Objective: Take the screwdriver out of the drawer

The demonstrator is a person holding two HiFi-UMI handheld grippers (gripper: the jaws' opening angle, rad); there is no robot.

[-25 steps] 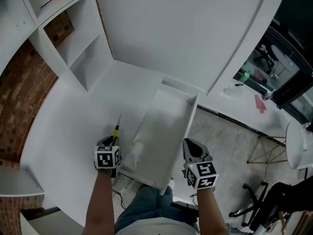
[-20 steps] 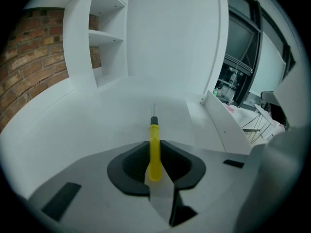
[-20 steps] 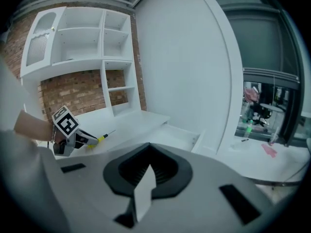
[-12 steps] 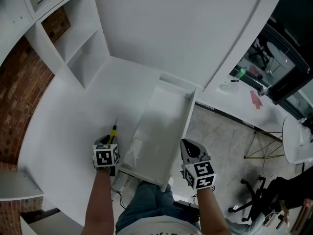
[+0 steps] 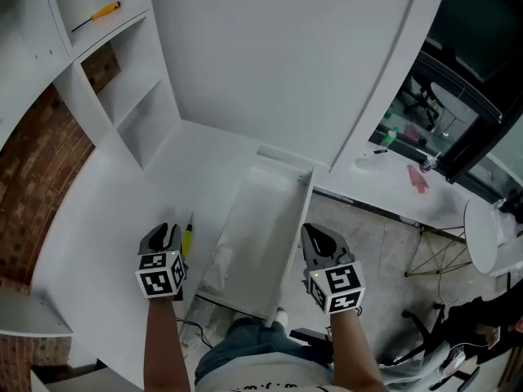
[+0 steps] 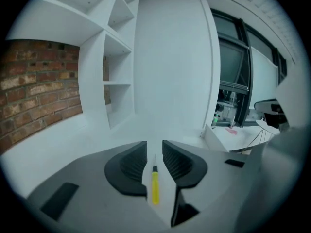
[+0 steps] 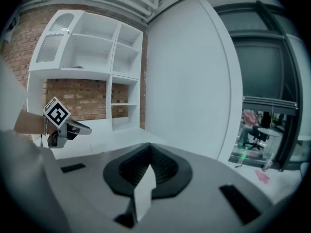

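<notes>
A yellow-handled screwdriver (image 5: 186, 239) lies on the white desk (image 5: 106, 211), just left of the open white drawer (image 5: 265, 219). My left gripper (image 5: 162, 235) hovers above and slightly left of it. Its jaws are opening, and nothing is pressed between them. In the left gripper view the screwdriver (image 6: 154, 184) shows through the gap of the left gripper (image 6: 154, 148), lying on the desk below. My right gripper (image 5: 315, 238) hangs by the drawer's right side. In the right gripper view the right gripper (image 7: 149, 150) has its jaws together with nothing between them.
A white shelf unit (image 5: 122, 72) stands at the back left, with an orange-handled screwdriver (image 5: 100, 15) on an upper shelf. A brick wall (image 5: 33, 162) runs along the left. A white wall panel (image 5: 278, 64) rises behind the drawer. Grey floor (image 5: 368, 227) lies to the right.
Both grippers have risen. The left gripper has let go of the screwdriver, which stays lying on the desk beside the drawer, and its jaws have spread.
</notes>
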